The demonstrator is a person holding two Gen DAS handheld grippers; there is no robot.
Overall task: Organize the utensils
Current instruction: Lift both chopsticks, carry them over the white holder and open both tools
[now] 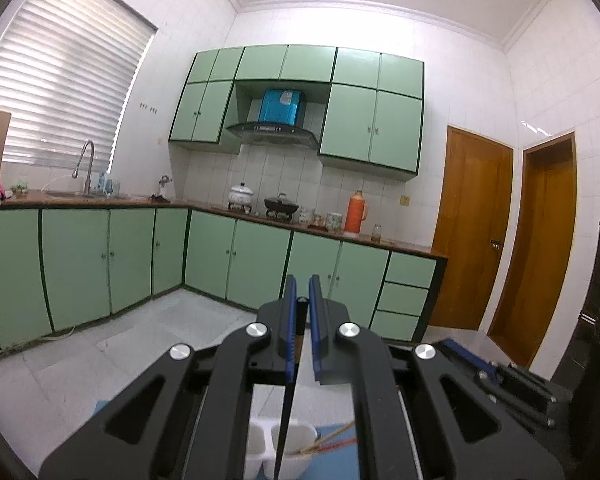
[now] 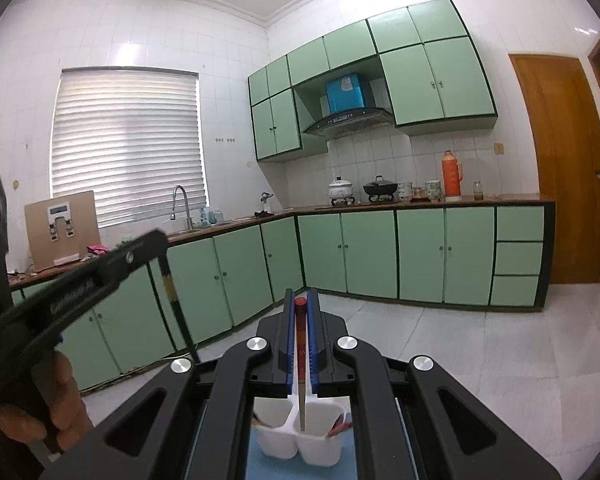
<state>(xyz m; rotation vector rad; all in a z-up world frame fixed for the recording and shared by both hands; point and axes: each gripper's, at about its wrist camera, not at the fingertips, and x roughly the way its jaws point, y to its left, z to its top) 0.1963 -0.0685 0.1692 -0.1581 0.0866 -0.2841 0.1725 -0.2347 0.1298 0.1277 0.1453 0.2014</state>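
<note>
White divided holder (image 2: 300, 438) taken as landmark; it sits on a blue mat (image 2: 260, 468), nearest the cameras.

Right gripper (image 2: 300, 304): directly above the holder, clenched on a red-topped chopstick (image 2: 300, 360). Stick hangs upright, lower tip over the divider or just inside the right-hand compartment; cannot tell if it touches bottom.

Left gripper (image 1: 303, 292): above the holder, pads narrowly apart with a black chopstick (image 1: 284, 432) pinched against the left pad, tip pointing down toward the holder's compartments.

Already in the holder: several sticks (image 1: 328, 440) leaning at its right side.

Judgement: partly done. Two sticks not yet dropped in; no loose utensils visible elsewhere.

Far beyond the holder: green cabinets (image 2: 380, 256).
</note>
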